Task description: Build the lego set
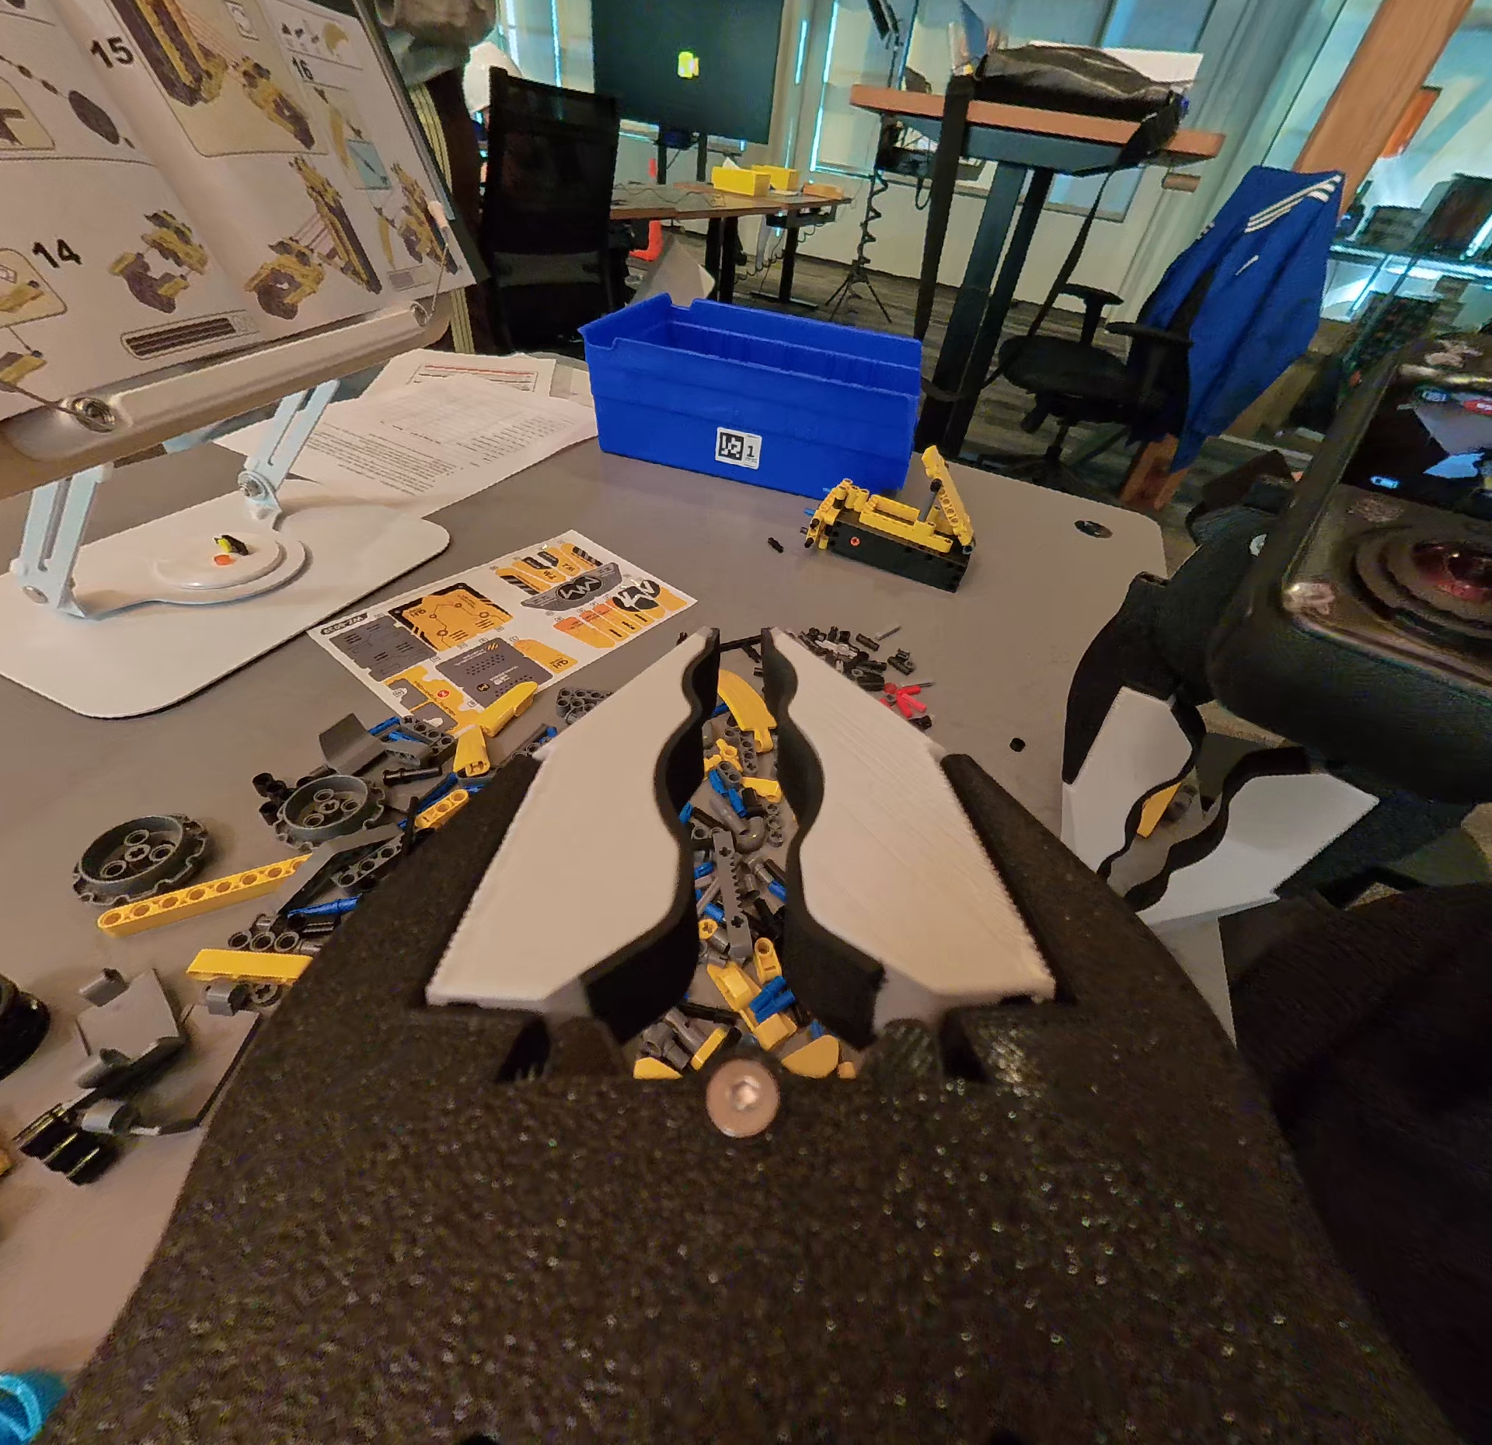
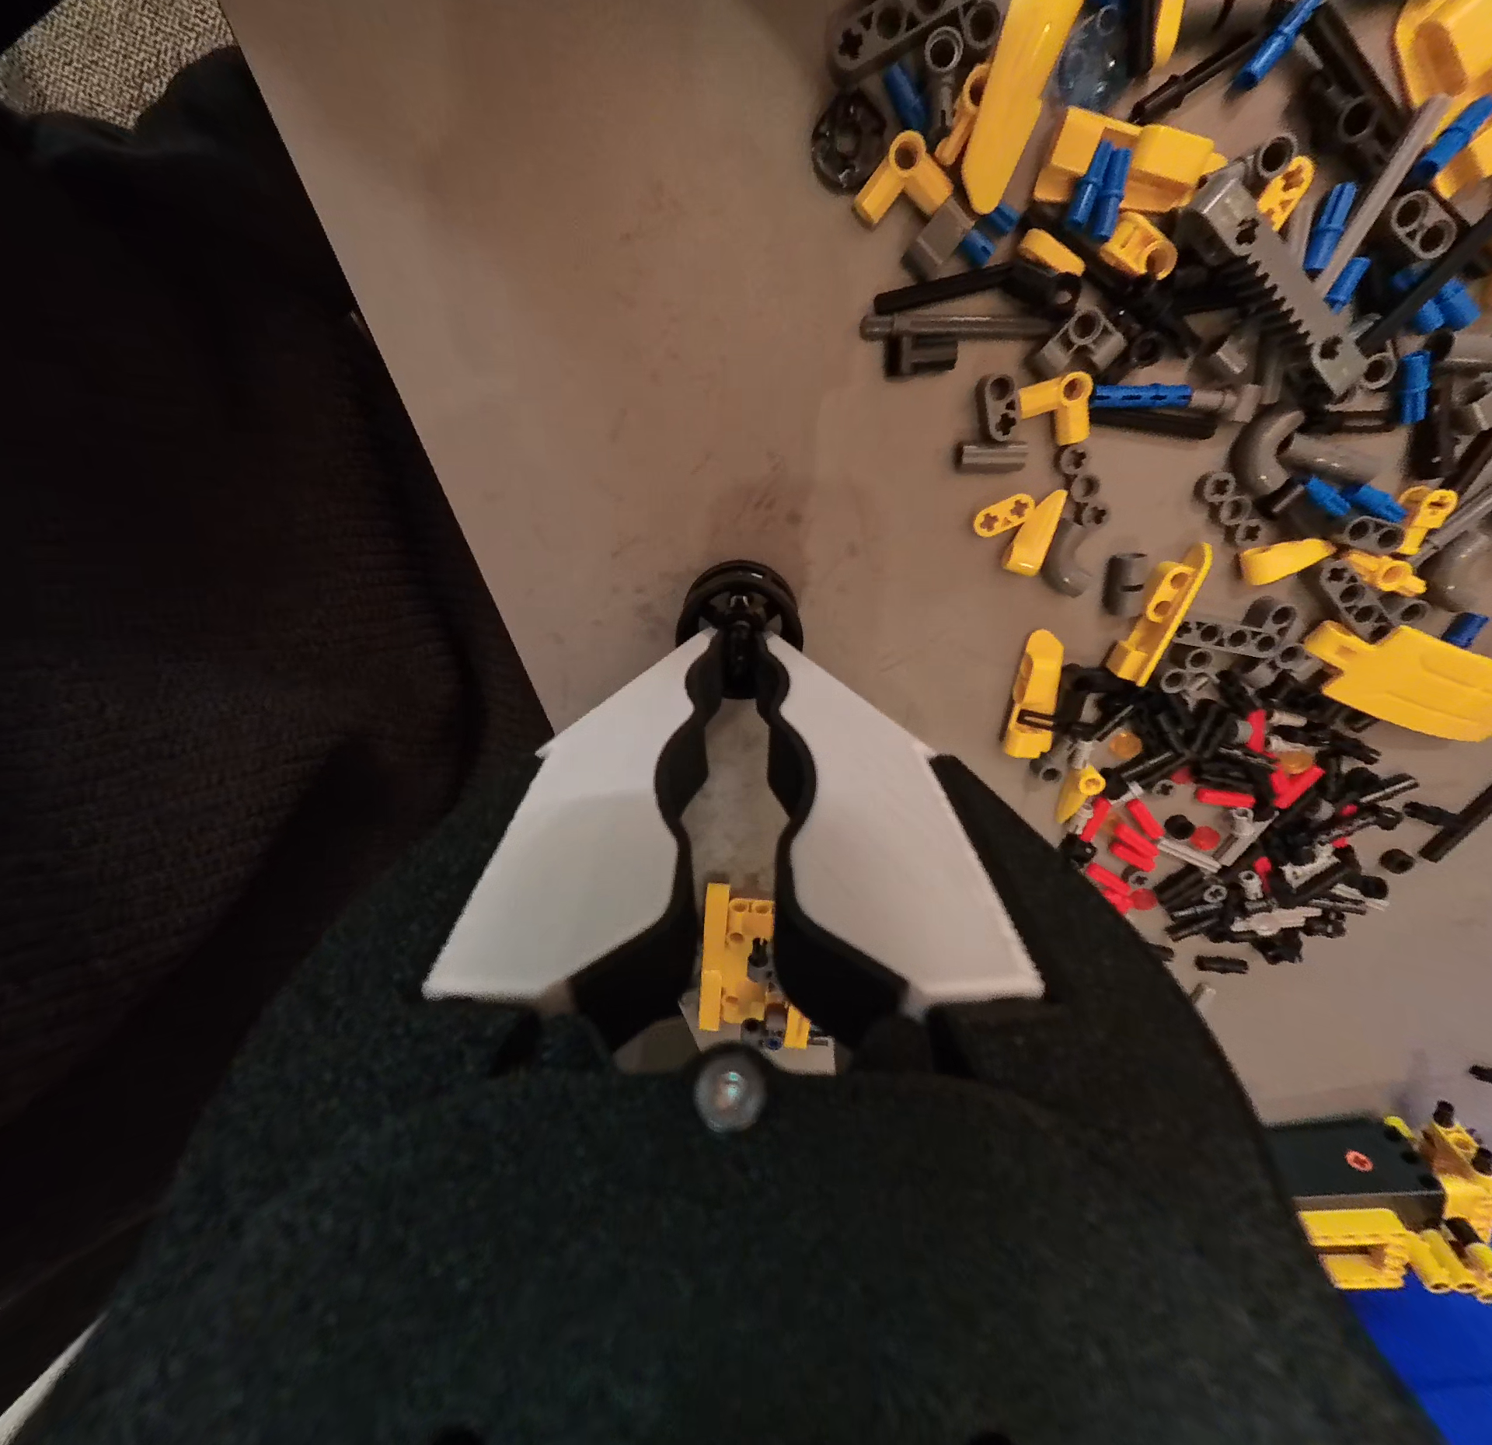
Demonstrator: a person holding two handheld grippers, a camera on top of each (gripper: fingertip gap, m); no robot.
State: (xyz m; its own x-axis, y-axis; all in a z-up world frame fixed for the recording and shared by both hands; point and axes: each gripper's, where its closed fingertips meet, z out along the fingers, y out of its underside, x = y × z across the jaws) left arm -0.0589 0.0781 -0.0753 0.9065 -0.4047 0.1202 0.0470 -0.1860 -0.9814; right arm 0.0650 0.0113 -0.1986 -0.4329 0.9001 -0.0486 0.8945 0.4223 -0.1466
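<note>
My left gripper [image 1: 740, 639] is open by a narrow gap and empty. It hovers over a pile of loose yellow, grey, blue and black building parts [image 1: 739, 865] on the grey table [image 1: 565, 502]. My right gripper [image 2: 739, 645] is shut at its tips on a small black wheel part [image 2: 739, 603] close to the table's edge. A yellow sub-assembly [image 2: 731, 962] shows between its fingers near their base; I cannot tell if it is held. The right gripper also shows in the left wrist view [image 1: 1130, 841], at the right.
A blue bin [image 1: 751, 405] stands at the back, with a part-built yellow and black model [image 1: 888, 534] in front of it. An instruction booklet on a white stand [image 1: 202, 195] is at the left, and a sticker sheet [image 1: 500, 631] lies flat. Black and red pins [image 2: 1211, 825] lie to the right of my right gripper.
</note>
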